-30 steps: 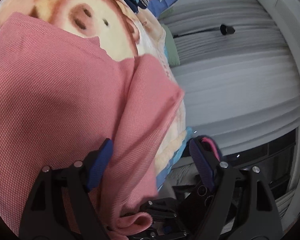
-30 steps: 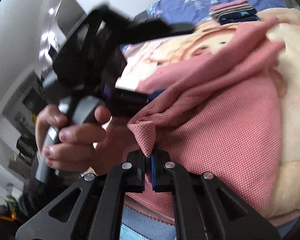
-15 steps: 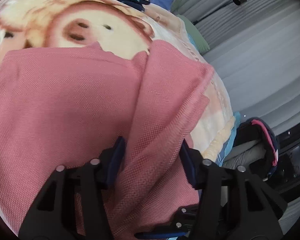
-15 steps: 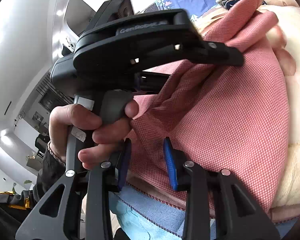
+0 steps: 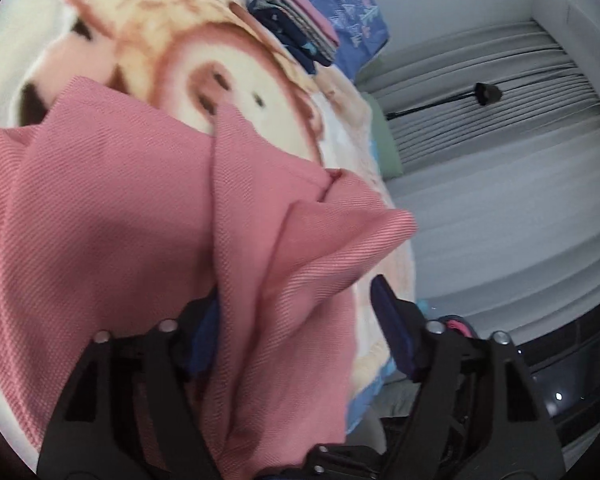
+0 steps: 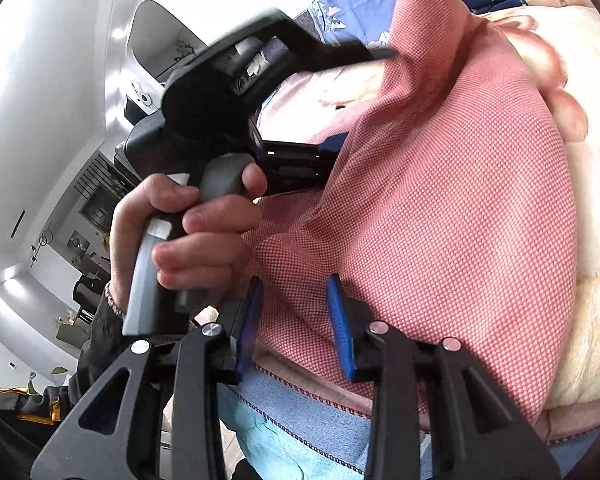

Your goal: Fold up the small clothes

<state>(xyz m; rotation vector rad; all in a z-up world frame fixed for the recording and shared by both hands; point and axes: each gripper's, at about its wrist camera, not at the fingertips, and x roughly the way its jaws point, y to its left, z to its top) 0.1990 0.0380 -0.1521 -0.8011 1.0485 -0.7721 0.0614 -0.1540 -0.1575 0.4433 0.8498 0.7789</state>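
Note:
A pink woven garment (image 5: 120, 216) lies partly folded on a cream cartoon-print blanket (image 5: 172, 52). My left gripper (image 5: 296, 332) is open, its blue-padded jaws wide apart around a bunched fold of the garment. In the right wrist view the garment (image 6: 460, 208) fills the right side. My right gripper (image 6: 296, 324) is open, its jaws either side of the garment's near edge. The left gripper's black body (image 6: 236, 92) and the hand holding it sit just left of the garment.
A stack of folded clothes (image 5: 300, 32) lies on a blue patterned sheet (image 5: 356, 20) at the far end of the bed. Grey curtains (image 5: 500, 160) hang to the right. A light blue towel (image 6: 300, 420) lies under the garment's near edge.
My right gripper was shut on the garment's corner a second ago, opened, and is open now. My left gripper's jaws have spread wider and the fold between them has bunched up.

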